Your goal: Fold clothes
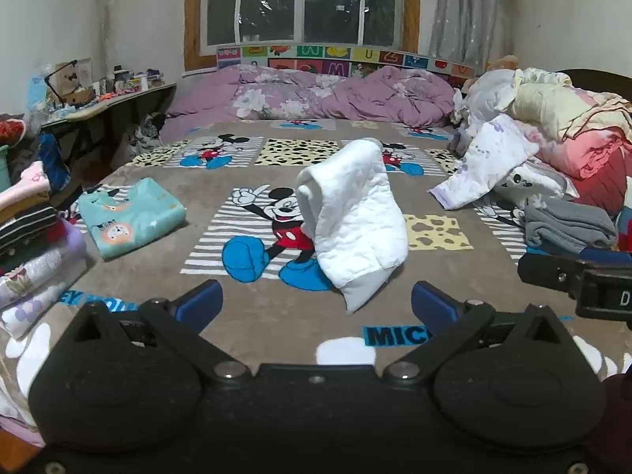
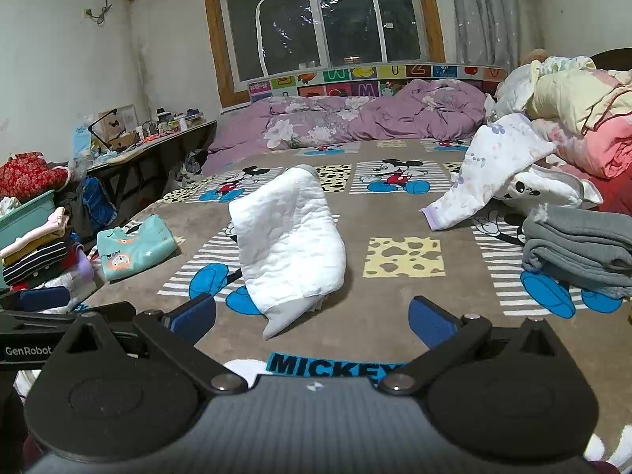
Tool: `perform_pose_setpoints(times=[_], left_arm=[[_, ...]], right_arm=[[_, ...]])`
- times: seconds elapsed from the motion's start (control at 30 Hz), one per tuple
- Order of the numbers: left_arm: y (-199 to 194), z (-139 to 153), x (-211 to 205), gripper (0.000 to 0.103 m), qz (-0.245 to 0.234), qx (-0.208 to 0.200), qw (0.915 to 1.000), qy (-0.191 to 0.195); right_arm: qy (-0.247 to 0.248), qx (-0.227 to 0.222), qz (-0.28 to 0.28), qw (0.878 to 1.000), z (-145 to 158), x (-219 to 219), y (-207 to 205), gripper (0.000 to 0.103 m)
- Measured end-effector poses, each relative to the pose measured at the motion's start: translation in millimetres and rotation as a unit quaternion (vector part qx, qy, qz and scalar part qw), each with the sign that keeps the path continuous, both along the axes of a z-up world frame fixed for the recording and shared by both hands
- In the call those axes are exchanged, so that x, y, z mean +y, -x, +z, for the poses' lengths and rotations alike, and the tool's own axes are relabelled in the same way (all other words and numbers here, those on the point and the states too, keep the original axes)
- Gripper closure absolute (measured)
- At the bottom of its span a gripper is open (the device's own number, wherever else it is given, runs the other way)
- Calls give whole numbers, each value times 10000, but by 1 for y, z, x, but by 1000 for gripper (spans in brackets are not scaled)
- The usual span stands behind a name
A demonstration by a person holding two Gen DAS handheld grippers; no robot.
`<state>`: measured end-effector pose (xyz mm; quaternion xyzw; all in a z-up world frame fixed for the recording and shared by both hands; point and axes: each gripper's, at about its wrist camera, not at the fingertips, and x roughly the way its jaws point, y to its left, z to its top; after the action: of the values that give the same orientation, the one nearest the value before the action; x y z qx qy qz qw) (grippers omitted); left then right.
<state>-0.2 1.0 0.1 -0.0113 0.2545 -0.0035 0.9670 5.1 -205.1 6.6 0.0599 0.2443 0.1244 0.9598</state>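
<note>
At the near edge of the bed [image 1: 276, 316], both grippers are held low over the Mickey blanket [image 2: 395, 213], side by side. The left gripper [image 1: 316, 300] is seen with its blue fingers [image 1: 201, 298] spread wide apart and nothing between them. The right gripper [image 2: 312, 310] is likewise spread, its fingers [image 2: 430, 318] clear of any cloth. A white quilted garment [image 1: 355, 213] is found near the middle of the bed, just ahead of both grippers, bunched into a raised, tilted heap with a grey cuff [image 2: 282, 318] pointing toward the near edge; it is touched by neither gripper. A folded teal shirt [image 1: 132, 215] lies flat toward the left edge, well apart from the white garment. A stack of folded clothes [image 1: 29, 229] is noted at the near left corner. Folded grey trousers [image 2: 580, 251] rest near the right edge, and behind them an unfolded pile [image 2: 525, 158] of pale and pink items is heaped along the right side. A purple quilt [image 1: 335, 94] is bunched along the far edge, below the window [image 2: 328, 15]. A cluttered desk [image 1: 102, 102] stands beyond the left edge.
</note>
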Motion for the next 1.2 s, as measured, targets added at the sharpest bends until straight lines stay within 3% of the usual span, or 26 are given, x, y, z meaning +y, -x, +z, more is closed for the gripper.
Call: perform_pose_setpoints(times=[0.17, 1.2], left_arm=[[2, 0, 7, 0, 57, 63, 9999, 143], [-6, -11, -1, 0, 130, 218, 9997, -14]], right_arm=[[-3, -12, -10, 10000, 1, 0, 1, 0], [-47, 78, -68, 9999, -8, -5, -3, 0]])
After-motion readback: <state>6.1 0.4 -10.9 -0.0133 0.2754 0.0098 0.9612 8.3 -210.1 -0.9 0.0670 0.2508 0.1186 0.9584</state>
